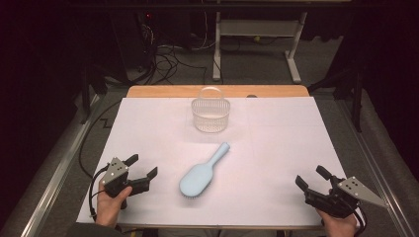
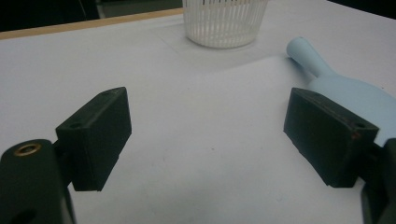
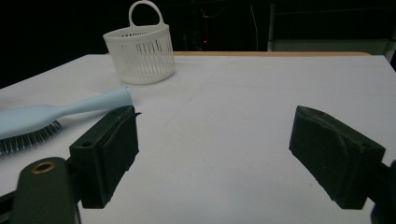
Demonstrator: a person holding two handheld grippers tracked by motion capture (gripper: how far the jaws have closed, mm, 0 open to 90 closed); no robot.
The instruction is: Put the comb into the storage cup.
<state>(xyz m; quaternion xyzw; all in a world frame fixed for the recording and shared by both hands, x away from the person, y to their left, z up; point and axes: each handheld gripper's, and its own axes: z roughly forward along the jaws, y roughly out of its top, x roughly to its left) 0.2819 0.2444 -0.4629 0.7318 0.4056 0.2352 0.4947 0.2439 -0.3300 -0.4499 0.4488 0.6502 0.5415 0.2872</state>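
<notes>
Lying between two wide-open, empty grippers, left point(image 1: 144, 167) and right point(image 1: 309, 177): one blue hairbrush point(image 1: 202, 172), one white basket point(image 1: 211, 114) beyond.

Dark room, grey floor point(image 1: 257, 69), tangled cables point(image 1: 168, 59), white table frame point(image 1: 257, 29).

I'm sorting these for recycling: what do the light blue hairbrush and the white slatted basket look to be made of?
The light blue hairbrush looks like moulded plastic with a smooth matte back and no visible seams; its dark bristles could be plastic or wire, too small to tell. The white slatted basket looks like thin, slightly translucent plastic, with even moulded slats and a one-piece loop handle.
</notes>
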